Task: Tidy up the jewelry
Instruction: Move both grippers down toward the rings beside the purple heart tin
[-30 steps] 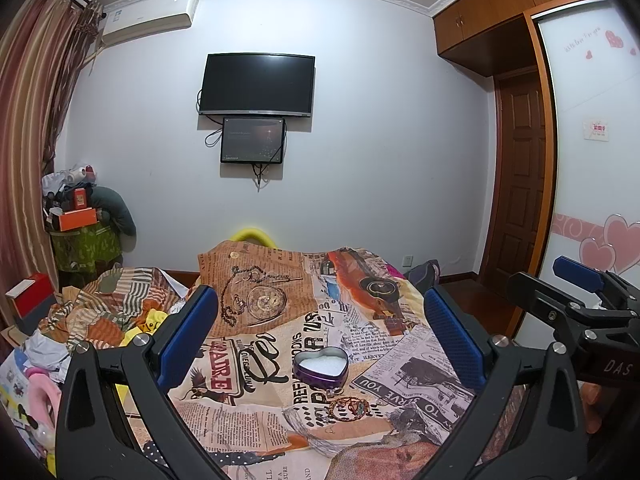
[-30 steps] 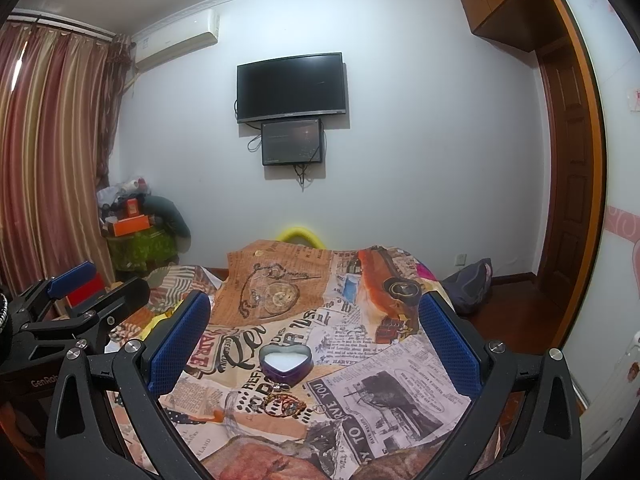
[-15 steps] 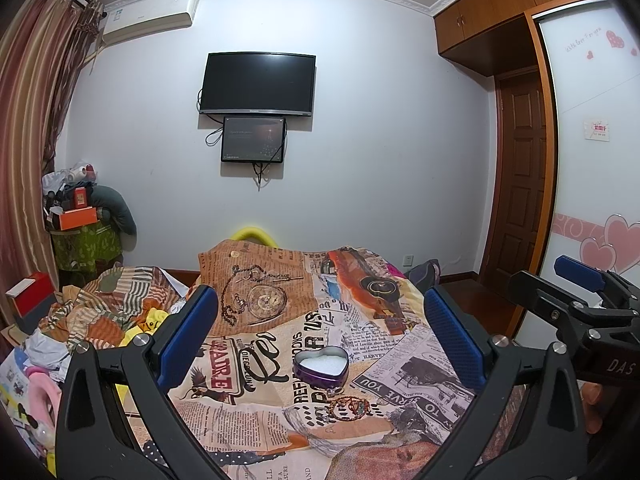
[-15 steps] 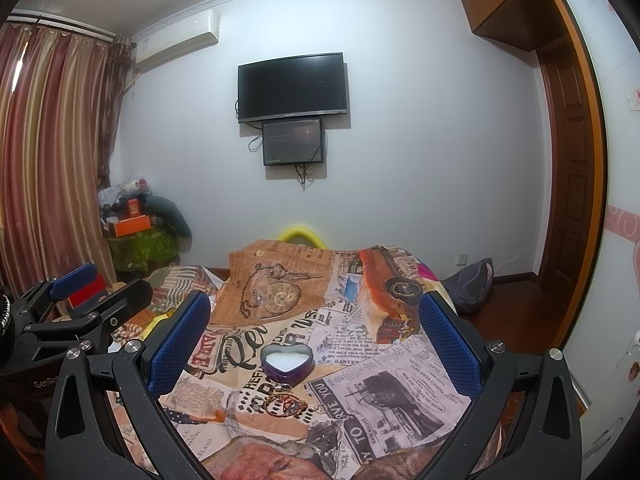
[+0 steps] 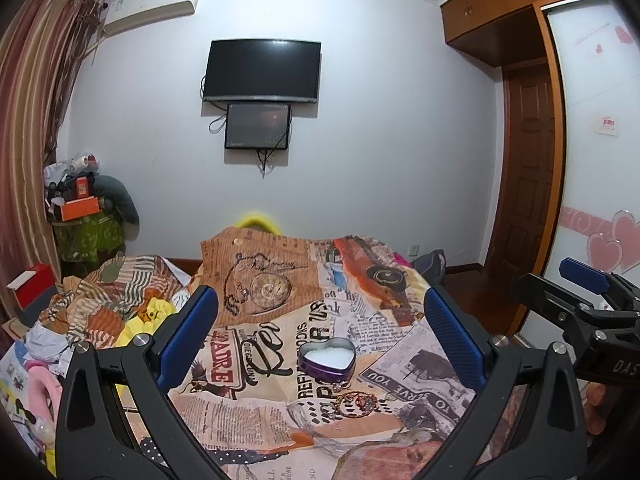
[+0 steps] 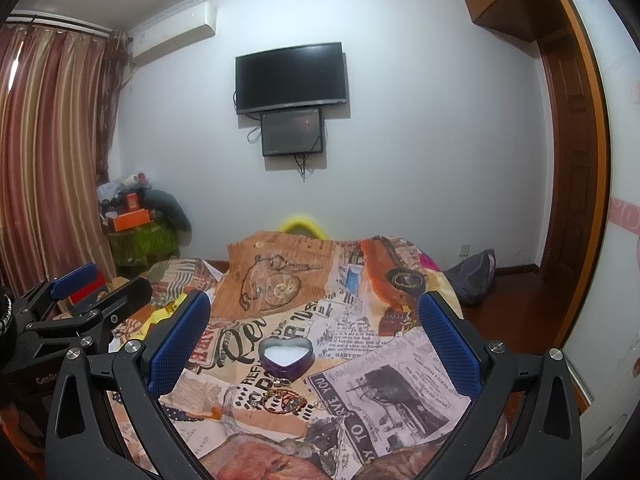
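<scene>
Boxes: one purple heart-shaped tin box (image 5: pixel 327 364) (image 6: pixel 285 358), lid off, white inside, on the newspaper-print bedspread (image 5: pixel 280 320) (image 6: pixel 360 352).
Jewelry: one tangled coppery bracelet or chain piece (image 5: pixel 357 402) (image 6: pixel 285 400), just nearer than the tin; finer detail unclear.
Grippers: two, each with two blue-padded fingers.
Left gripper (image 5: pixel 320 340): fingers spread wide, grasping nothing; tin lies between them, farther off, jewelry slightly right of centre.
Right gripper (image 6: pixel 314 340): fingers spread wide, grasping nothing; tin and jewelry sit between them, left of centre.
Screens: two dark wall-mounted screens (image 5: pixel 262 70) (image 6: pixel 290 78) on the far wall, smaller under larger.
</scene>
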The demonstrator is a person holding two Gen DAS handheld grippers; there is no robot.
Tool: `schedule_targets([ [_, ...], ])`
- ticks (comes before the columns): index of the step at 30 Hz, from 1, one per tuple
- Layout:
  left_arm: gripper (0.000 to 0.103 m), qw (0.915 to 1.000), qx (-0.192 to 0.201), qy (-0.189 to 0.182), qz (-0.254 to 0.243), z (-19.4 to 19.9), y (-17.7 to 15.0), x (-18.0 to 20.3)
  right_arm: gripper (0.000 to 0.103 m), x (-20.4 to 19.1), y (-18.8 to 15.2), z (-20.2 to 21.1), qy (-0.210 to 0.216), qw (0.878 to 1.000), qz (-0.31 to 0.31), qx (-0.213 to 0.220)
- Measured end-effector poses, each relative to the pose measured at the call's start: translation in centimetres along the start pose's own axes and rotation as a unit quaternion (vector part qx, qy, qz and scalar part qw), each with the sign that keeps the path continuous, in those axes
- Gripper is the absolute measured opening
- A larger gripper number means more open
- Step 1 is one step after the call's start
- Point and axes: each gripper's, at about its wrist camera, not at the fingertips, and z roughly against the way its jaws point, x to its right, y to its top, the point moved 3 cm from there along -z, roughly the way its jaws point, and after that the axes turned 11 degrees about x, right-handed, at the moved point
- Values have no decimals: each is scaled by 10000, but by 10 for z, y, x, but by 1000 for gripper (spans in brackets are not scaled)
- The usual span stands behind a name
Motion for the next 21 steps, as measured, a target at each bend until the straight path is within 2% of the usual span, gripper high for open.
schedule_targets([
  [6,103,9987,-480,142,9,-33,-24,-9,103,16,-21,-29,-113,9987,-115,-492],
  [13,103,9918,-1240,303,12,-80,-65,-26,103,40,-62,-67,-274,9905,-276,-1315],
  [21,103,9739,-2243,348,-1,-124,-120,-41,103,62,-107,-101,-369,9752,-340,-2157],
])
